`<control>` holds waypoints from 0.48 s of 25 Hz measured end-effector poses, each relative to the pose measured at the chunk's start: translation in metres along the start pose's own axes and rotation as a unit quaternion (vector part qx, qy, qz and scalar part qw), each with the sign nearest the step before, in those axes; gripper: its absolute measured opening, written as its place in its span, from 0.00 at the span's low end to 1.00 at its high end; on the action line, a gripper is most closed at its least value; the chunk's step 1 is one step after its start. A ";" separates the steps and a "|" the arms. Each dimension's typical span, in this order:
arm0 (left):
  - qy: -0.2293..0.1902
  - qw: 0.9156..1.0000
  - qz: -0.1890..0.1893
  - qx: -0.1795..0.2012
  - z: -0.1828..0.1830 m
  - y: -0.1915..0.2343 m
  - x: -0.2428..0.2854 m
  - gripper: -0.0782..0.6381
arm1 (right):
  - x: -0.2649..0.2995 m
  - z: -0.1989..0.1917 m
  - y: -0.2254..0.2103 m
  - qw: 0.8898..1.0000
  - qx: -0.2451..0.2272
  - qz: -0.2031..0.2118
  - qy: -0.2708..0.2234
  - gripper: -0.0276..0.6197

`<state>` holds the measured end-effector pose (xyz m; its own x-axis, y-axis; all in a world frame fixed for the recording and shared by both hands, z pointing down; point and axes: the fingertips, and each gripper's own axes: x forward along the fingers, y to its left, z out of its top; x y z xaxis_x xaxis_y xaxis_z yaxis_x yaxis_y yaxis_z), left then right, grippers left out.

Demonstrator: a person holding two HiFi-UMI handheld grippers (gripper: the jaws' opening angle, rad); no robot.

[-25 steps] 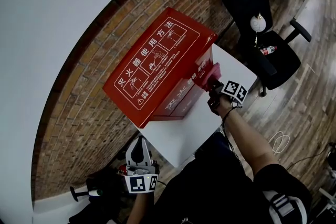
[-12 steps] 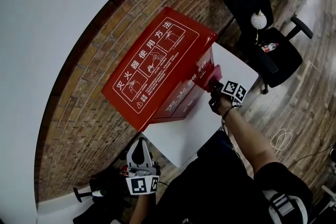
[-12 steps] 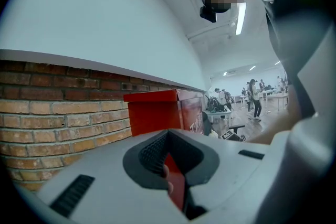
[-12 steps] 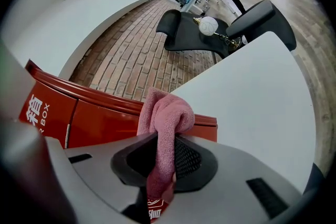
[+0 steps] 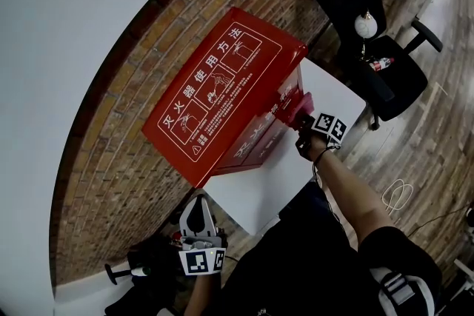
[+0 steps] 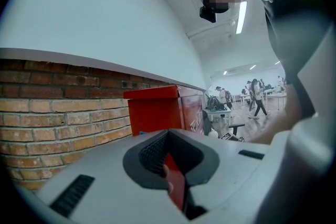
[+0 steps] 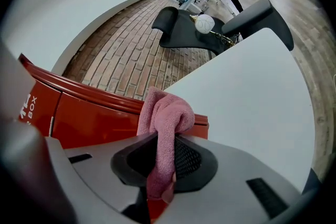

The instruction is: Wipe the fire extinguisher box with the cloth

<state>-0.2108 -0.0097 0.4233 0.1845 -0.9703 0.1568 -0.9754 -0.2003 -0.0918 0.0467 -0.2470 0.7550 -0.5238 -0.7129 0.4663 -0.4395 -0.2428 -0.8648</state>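
In the head view, one red fire extinguisher box [image 5: 222, 96] is standing at the frame's centre on a white worktop [image 5: 266, 185], backing onto a brick wall [image 5: 104, 166]. Two grippers are showing: the right hand-held gripper [image 5: 301, 118], right of centre, is pinching the single pink cloth [image 5: 291, 106] and pressing it against the box's front face near its right end, while the left hand-held gripper [image 5: 197, 221] is hanging at the lower edge, well apart from the box. One black office chair [image 5: 363, 18] is sitting at upper right, carrying a bottle [image 5: 379, 65]. In the left gripper view, the jaws are lying pressed together with nothing between them, the box [image 6: 157, 110] rising beyond. In the right gripper view, the cloth [image 7: 165, 118] is bunching up out of the closed jaws, against the box [image 7: 89, 113].
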 end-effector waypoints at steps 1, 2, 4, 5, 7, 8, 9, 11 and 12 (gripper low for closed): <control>0.001 1.000 0.001 0.000 -0.001 0.001 0.000 0.18 | 0.001 0.000 -0.002 1.000 -0.001 -0.002 0.001 0.16; 0.002 1.000 0.001 0.000 -0.003 0.001 0.000 0.18 | 0.003 -0.001 -0.004 1.000 -0.002 -0.005 0.002 0.16; 0.004 1.000 0.001 0.000 -0.005 0.001 -0.001 0.18 | 0.005 -0.002 -0.008 1.000 -0.003 -0.011 0.004 0.16; 0.005 1.000 0.001 0.000 -0.006 0.001 -0.001 0.18 | 0.006 -0.003 -0.010 1.000 -0.004 -0.013 0.005 0.16; 0.011 1.000 0.002 -0.002 -0.008 0.001 -0.002 0.18 | 0.008 -0.004 -0.015 1.000 -0.005 -0.018 0.006 0.16; 0.013 1.000 0.003 -0.002 -0.008 0.001 -0.002 0.17 | 0.009 -0.004 -0.018 1.000 -0.006 -0.020 0.006 0.16; 0.013 1.000 0.002 -0.001 -0.009 0.001 -0.002 0.18 | 0.011 -0.005 -0.021 1.000 -0.006 -0.023 0.007 0.16; 0.013 1.000 0.002 0.001 -0.010 0.001 -0.003 0.17 | 0.014 -0.006 -0.028 0.999 -0.007 -0.030 0.010 0.16; 0.012 1.000 0.002 0.001 -0.010 0.001 -0.003 0.18 | 0.016 -0.007 -0.031 0.999 -0.009 -0.033 0.012 0.16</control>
<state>-0.2133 -0.0051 0.4328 0.1772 -0.9675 0.1802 -0.9759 -0.1964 -0.0950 0.0468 -0.2460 0.7910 -0.5103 -0.6794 0.5273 -0.4866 -0.2774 -0.8284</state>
